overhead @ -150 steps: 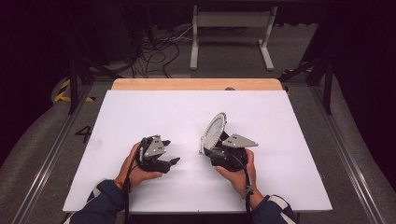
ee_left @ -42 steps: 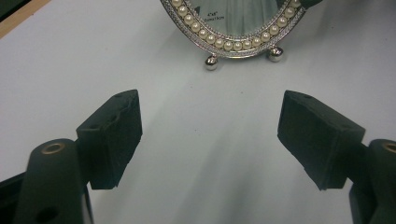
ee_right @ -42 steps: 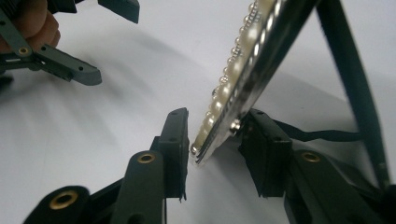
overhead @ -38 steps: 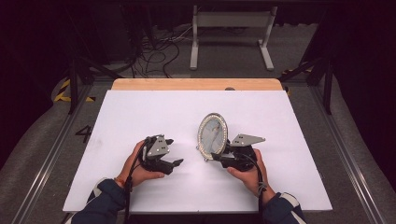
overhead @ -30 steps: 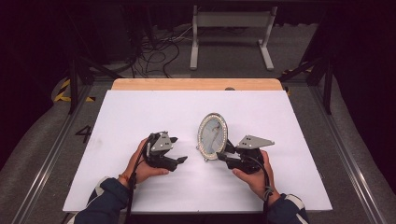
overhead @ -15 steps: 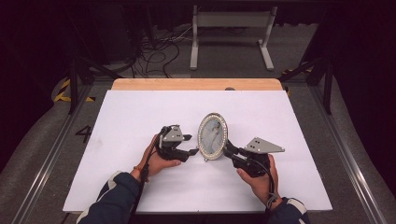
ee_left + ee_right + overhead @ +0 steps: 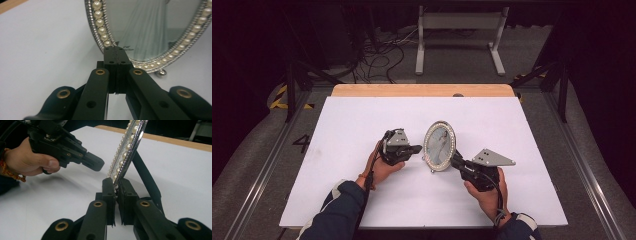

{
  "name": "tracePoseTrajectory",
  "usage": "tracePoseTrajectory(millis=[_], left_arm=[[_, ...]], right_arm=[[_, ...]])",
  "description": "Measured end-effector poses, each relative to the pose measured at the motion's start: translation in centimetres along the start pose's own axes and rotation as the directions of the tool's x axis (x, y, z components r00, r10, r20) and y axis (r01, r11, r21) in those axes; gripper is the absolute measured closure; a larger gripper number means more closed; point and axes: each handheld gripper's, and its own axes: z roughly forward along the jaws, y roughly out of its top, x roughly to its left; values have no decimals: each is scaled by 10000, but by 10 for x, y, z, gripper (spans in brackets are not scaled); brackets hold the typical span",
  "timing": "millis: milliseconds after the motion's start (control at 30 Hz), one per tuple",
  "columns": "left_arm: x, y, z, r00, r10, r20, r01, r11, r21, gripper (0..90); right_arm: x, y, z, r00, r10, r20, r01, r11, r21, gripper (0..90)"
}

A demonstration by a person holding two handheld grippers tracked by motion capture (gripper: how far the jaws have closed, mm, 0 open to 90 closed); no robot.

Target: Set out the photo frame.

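An oval picture frame (image 7: pixel 440 146), silver with a pearl-beaded rim, stands upright and slightly tilted back on its black strut near the middle of the white bench (image 7: pixel 362 120).

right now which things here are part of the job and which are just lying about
In the job:
- oval picture frame, standing upright on the table
- right gripper, shut on the frame's edge
- left gripper, jaws together at the frame's front, nothing between them

Just about:
- white table
- cables on the floor behind
- metal stand behind

oval frame (image 7: pixel 155 30) cut off at top; its photo's writing too small to read.
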Motion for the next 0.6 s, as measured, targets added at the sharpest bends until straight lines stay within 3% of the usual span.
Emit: tracePoseTrajectory(millis=[133, 267, 400, 500, 600], left_arm=[[6, -1, 8, 9984, -555, -124, 557, 9984, 108, 874], [9, -1, 16, 9971, -699, -314, 711, 9968, 365, 898], [14, 1, 18, 9933, -1139, -217, 1143, 9933, 192, 900], [16, 1, 20, 9932, -1137, -262, 1144, 9930, 302, 894], [21, 3, 26, 9901, -1280, -568, 1302, 9908, 364, 872]], right_arm=[[0, 0, 0, 10000, 0, 18, 1, 10000, -13, 847], [0, 0, 0, 10000, 24, -1, -24, 10000, 15, 848], [-1, 0, 0, 10000, -12, -17, 12, 10000, 34, 847], [-1, 0, 0, 10000, -43, 4, 43, 10000, 44, 847], [0, 0, 1, 10000, -37, 23, 37, 10000, 35, 847]])
